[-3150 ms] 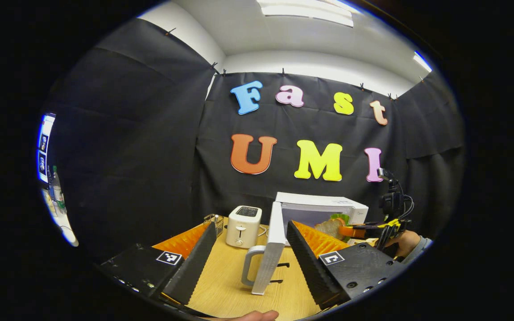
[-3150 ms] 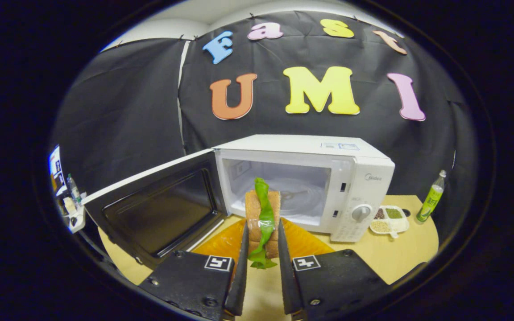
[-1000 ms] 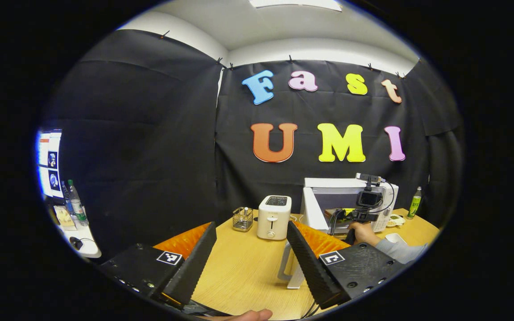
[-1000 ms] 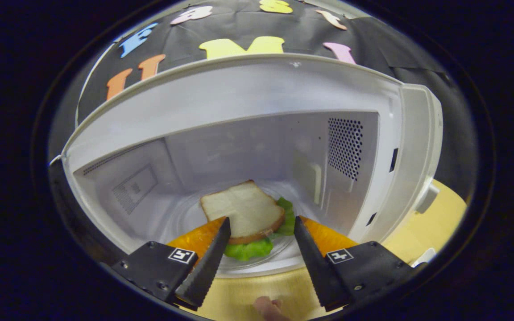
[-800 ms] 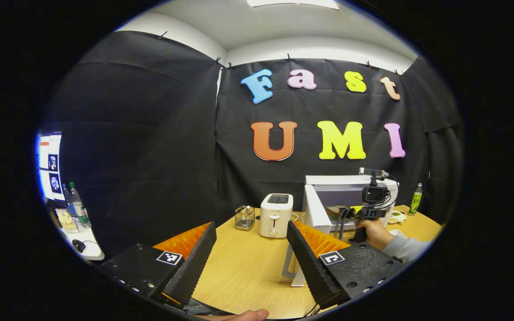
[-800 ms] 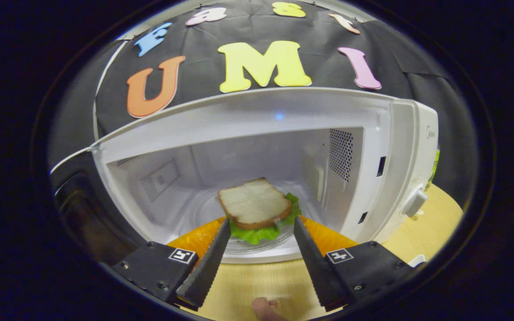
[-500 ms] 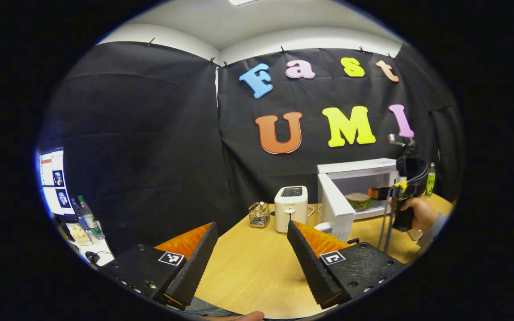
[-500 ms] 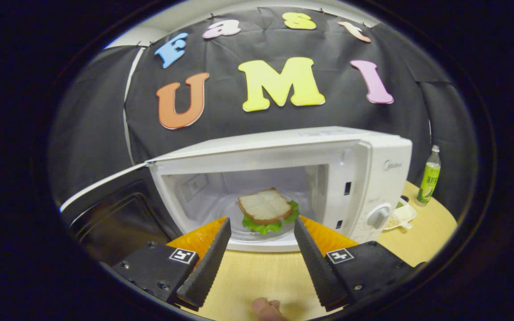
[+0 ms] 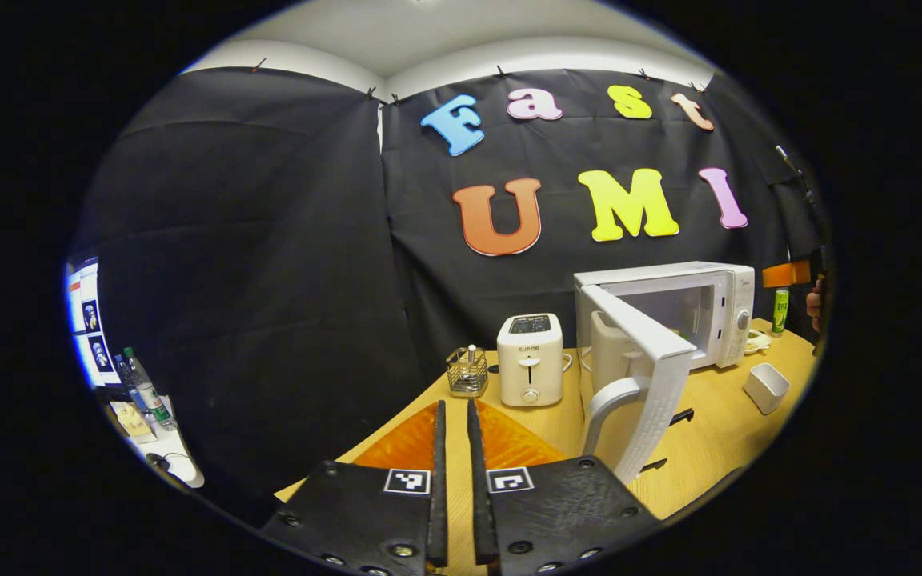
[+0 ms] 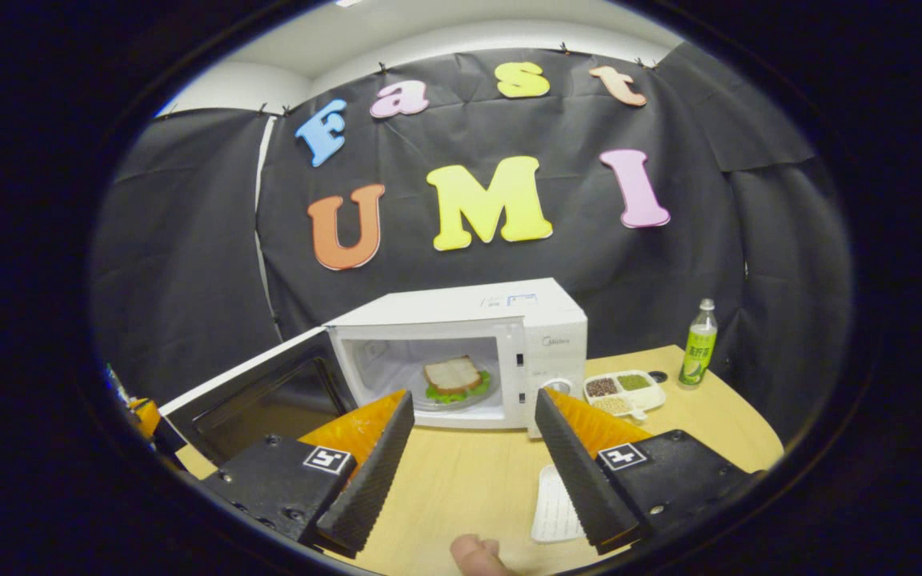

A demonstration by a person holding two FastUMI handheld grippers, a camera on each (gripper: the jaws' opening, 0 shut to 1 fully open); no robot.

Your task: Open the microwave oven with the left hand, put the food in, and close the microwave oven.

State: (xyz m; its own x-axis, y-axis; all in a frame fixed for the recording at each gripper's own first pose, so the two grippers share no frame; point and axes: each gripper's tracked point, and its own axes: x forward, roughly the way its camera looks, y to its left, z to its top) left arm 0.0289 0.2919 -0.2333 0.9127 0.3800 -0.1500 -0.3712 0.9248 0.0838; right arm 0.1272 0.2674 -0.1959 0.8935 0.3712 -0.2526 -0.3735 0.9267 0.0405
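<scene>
Sandwich (image 10: 451,378) sits in microwave (image 10: 461,352) at my 12 o'clock, right hand-held gripper (image 10: 473,452) released, left hand-held gripper (image 9: 454,468) clenched empty; next, I push door (image 9: 643,376) shut.

Black cloth (image 9: 269,240) hangs ahead of my tongs, a white ceiling (image 9: 445,32) above, a wooden table (image 10: 469,480) under them.

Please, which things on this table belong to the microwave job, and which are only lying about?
Job:
- microwave
- its open door
- sandwich inside
- left hand-held gripper, shut
- right hand-held gripper, open

Lying about:
- toaster
- wire basket
- green bottle
- divided dish
- white cup
</scene>
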